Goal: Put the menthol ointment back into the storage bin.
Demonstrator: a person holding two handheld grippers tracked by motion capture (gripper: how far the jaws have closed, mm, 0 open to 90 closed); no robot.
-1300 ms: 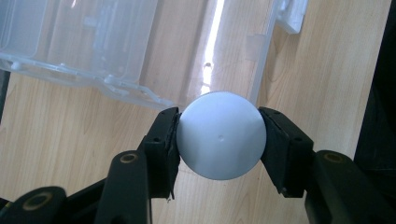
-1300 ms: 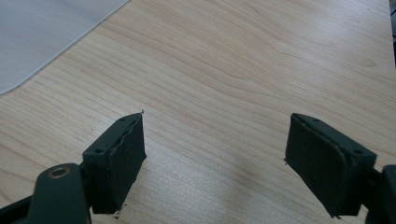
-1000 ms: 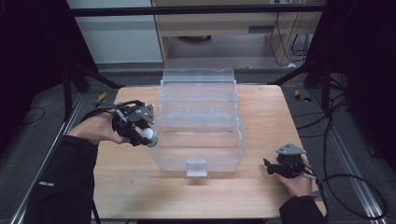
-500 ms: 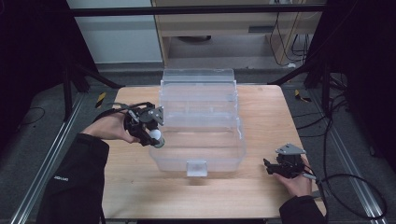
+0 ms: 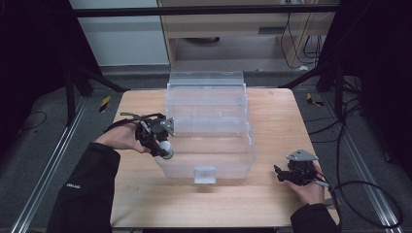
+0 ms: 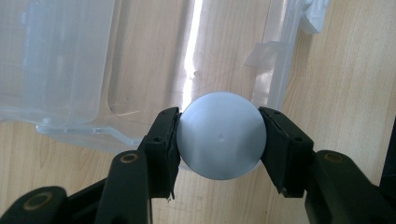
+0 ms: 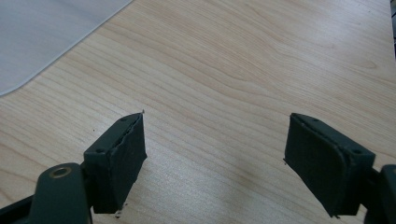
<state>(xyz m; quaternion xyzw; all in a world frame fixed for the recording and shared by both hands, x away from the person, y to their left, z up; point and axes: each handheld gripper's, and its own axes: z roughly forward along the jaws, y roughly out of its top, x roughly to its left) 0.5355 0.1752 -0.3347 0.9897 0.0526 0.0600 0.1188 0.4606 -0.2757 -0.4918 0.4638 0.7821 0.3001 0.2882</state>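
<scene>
Pale blue-grey smooth ball [image 6: 220,135]: clamped between the two black jaws of the left gripper [image 6: 219,140], one pad pressed to each side, centred between them. Seen in the high view as a small pale sphere [image 5: 166,147] at the tip of the left gripper [image 5: 163,145], at the left edge of the box, near its front corner. Whether over the rim or just outside it: cannot tell from above. From the left gripper view, poised above the box's edge, with clear plastic behind and bare wood to the right.

Clear plastic storage box with hinged lid thrown open [image 5: 209,131]: standing mid-table, lid [image 5: 206,85] raised toward the far side, small latch tab [image 5: 204,174] at the front wall. Transparent throughout; wood grain visible through the base.

Light wooden table [image 5: 272,116]: square top, pale grain.

Right gripper [image 5: 286,175]: held low at the table's front right, well apart from the box. Jaws spread wide in the right gripper view [image 7: 215,163], gripping nothing, bare wood between them.

Dark sleeve [image 5: 90,189]: on the left forearm, entering from the bottom left.
</scene>
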